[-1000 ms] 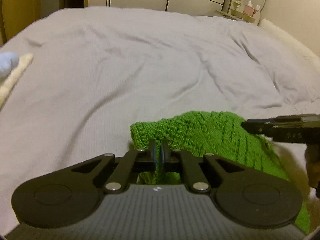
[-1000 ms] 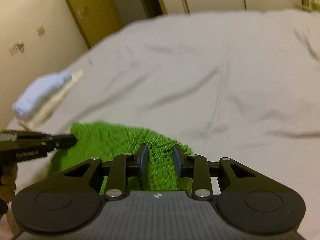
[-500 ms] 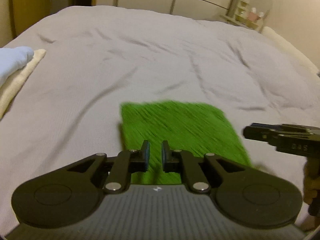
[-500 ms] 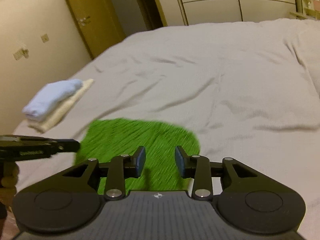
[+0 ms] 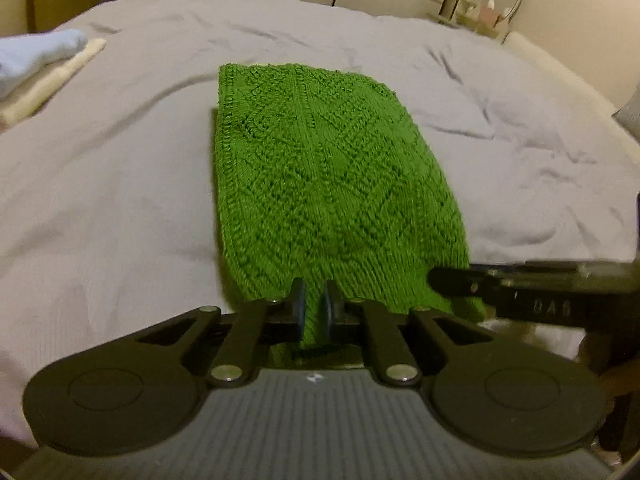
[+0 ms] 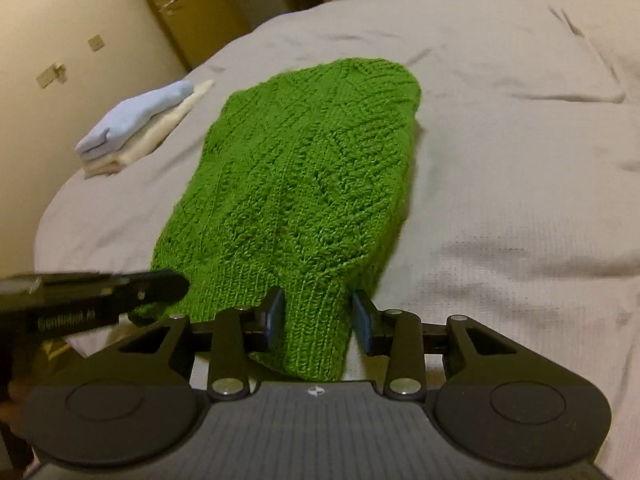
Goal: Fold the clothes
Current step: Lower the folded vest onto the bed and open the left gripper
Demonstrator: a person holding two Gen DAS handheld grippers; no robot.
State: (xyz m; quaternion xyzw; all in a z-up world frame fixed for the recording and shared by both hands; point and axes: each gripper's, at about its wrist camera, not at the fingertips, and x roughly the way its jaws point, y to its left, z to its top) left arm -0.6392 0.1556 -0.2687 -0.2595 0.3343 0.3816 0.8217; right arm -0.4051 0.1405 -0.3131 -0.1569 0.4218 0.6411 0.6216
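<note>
**Green knit stretched across the bed**

A chunky, diamond-patterned green knit garment (image 5: pixel 328 184) lies long and flat on your wrinkled grey bedspread (image 5: pixel 120 184). Your left gripper (image 5: pixel 314 312) pinches its near hem; your right gripper (image 6: pixel 318 316) clasps a bunched ribbed edge. Folded blue and cream cloths (image 6: pixel 136 128) sit beside a wooden door (image 6: pixel 188 4).

Knitted garment (image 5: pixel 320 184) spread lengthwise on the bed (image 5: pixel 120 184), folded stack (image 6: pixel 140 128) set well apart to its left, both grippers placed at its near edge, side by side.
</note>
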